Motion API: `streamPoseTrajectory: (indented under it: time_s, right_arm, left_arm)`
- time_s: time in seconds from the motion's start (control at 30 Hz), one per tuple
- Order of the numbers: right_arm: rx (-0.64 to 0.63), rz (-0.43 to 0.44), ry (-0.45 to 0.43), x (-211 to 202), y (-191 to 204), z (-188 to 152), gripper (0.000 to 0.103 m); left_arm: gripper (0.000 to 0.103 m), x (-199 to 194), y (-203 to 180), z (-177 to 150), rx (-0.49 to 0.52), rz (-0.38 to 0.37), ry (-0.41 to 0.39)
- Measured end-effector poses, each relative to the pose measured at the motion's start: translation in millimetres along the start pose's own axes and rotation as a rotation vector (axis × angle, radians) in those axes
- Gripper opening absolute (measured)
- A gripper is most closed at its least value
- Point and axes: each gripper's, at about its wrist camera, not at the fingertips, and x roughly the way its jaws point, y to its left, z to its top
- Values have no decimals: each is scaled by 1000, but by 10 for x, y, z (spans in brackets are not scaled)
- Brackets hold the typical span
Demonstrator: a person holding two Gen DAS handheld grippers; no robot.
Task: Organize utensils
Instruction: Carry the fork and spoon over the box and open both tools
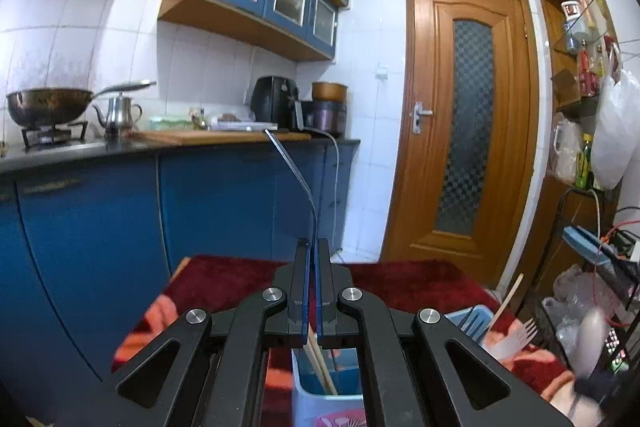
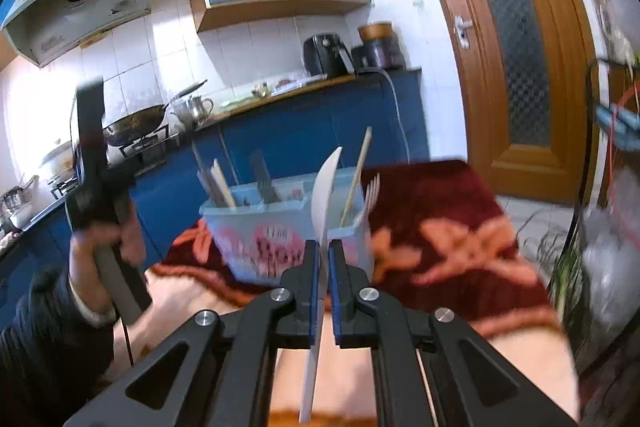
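Observation:
My left gripper (image 1: 312, 247) is shut on a thin dark metal utensil (image 1: 294, 173) whose curved stem rises up and away from the jaws. Below it stands the light blue utensil holder (image 1: 320, 397) with wooden chopsticks (image 1: 320, 363) inside. A white plastic fork (image 1: 520, 337) and a wooden chopstick (image 1: 508, 301) stick up at its right side. My right gripper (image 2: 324, 247) is shut on a white plastic spoon (image 2: 326, 195), held upright in front of the holder (image 2: 256, 227). The holder carries chopsticks (image 2: 220, 185), a dark utensil (image 2: 264, 179), a wooden stick (image 2: 358, 175) and a white fork (image 2: 372, 193). The left gripper (image 2: 92, 163) shows blurred at left.
The holder stands on a table under a dark red patterned cloth (image 2: 440, 227). Behind are blue kitchen cabinets (image 1: 224, 195), a counter with a wok (image 1: 48, 105), kettle (image 1: 118, 113) and air fryer (image 1: 274, 103). A wooden door (image 1: 468, 131) is at right, cluttered shelves (image 1: 588, 67) beyond.

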Motion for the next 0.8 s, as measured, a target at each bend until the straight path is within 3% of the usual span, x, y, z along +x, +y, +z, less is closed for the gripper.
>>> streamPoseTrajectory:
  time_s: [0.2, 0.47, 0.8]
  right_arm:
    - [-59, -36, -103, 147, 106, 370, 7]
    - [-52, -76, -192, 723, 132, 734, 7]
    - [-94, -121, -159, 1185, 107, 628, 7]
  left_arm:
    - [1, 109, 26, -163, -7, -9, 13]
    - [1, 171, 17, -281, -4, -17, 25]
    - [2, 253, 31, -353, -9, -24, 61]
